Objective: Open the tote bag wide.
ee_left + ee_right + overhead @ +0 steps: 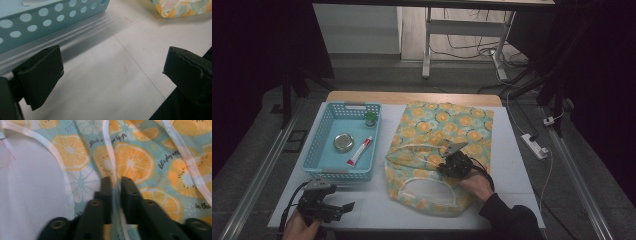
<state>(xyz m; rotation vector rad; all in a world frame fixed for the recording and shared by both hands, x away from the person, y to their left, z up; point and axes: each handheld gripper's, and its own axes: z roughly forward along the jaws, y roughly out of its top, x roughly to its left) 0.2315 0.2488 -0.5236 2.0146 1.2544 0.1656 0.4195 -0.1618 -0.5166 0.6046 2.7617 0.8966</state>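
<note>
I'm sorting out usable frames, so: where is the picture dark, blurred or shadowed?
High view: the surroundings are near black and the table is dimly lit. Left gripper view: the blue basket casts a soft striped shadow. Right gripper view: the fruit-print bag is sharp, but the fold pinched in the right gripper is smeared.

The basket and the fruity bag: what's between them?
Just a bare strip of white table, seen in the high view, separates the basket from the bag. The tube and tin lie inside the basket, not in the gap.
</note>
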